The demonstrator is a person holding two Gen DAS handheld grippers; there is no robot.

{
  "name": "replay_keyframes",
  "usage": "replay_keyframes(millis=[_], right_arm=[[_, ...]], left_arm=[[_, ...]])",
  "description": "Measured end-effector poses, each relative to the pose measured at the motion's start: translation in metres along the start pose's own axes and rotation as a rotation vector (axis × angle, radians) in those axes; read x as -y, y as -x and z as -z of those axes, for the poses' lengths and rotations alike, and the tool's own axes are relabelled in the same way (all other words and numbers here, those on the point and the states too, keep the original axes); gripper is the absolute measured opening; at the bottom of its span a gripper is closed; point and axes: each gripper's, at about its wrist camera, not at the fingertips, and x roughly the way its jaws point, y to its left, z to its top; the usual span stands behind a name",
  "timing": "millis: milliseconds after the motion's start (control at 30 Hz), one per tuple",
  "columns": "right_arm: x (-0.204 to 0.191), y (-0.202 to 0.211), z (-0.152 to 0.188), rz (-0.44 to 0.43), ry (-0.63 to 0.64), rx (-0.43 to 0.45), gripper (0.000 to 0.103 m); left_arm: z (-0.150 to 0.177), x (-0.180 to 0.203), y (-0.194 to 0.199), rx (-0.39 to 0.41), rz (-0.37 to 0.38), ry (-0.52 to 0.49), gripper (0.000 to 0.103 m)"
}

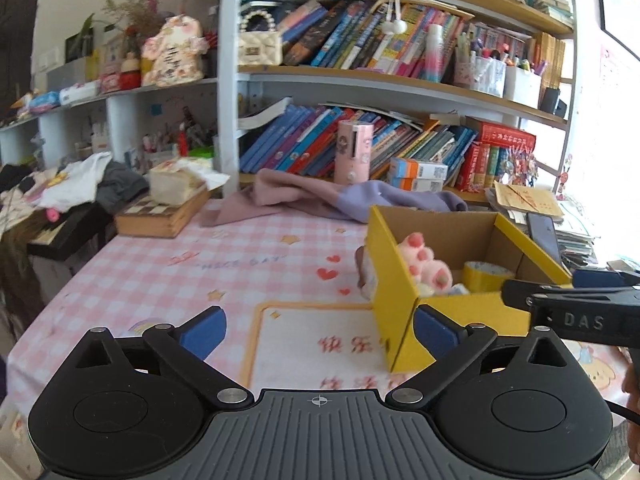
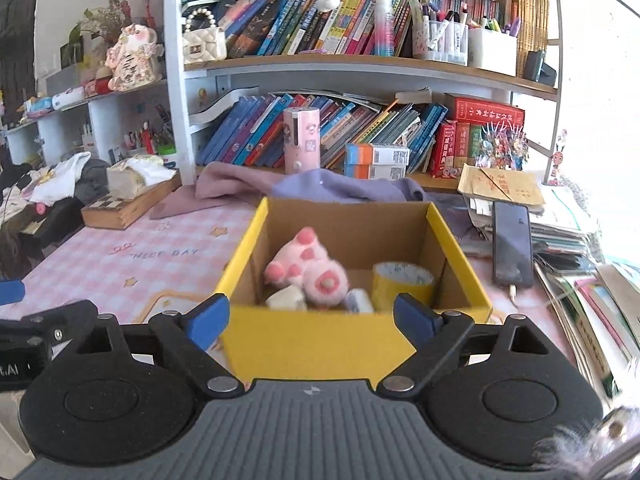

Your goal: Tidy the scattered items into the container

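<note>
Nearest, right gripper with jaws spread wide and empty, squared up to the near wall of the yellow box; left gripper likewise spread on nothing, just beside the box's left corner, probably backed off to leave the opening free. Inside the box: pink paw plush, yellow tape roll and two pale bits, perhaps erasers, too blurred to name. Beyond, checked surface and lilac cloth under the bookshelf.

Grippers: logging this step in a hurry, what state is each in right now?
Left gripper: open, holding nothing.
Right gripper: open, holding nothing, facing the yellow box.
</note>
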Motion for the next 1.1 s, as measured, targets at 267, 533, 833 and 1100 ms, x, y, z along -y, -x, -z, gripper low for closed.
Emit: replay_keyframes(millis=[267, 533, 833, 1100], right_arm=[[-0.039, 0.048, 0.035, 0.022, 0.016, -0.012, 0.093], [-0.06, 0.076, 0.066, 0.038, -0.032, -0.043, 0.094], [-0.074, 0.083, 0.074, 0.035, -0.054, -0.09, 0.099], [-0.078, 0.084, 0.08, 0.043, -0.048, -0.141, 0.101]], left_arm=[[0.029, -0.043, 0.035, -0.018, 0.006, 0.058, 0.103], [0.049, -0.06, 0.055, -0.051, 0.009, 0.016, 0.103], [0.057, -0.07, 0.062, -0.101, -0.007, -0.013, 0.103], [0.063, -0.069, 0.061, -0.15, 0.022, -0.021, 0.103]])
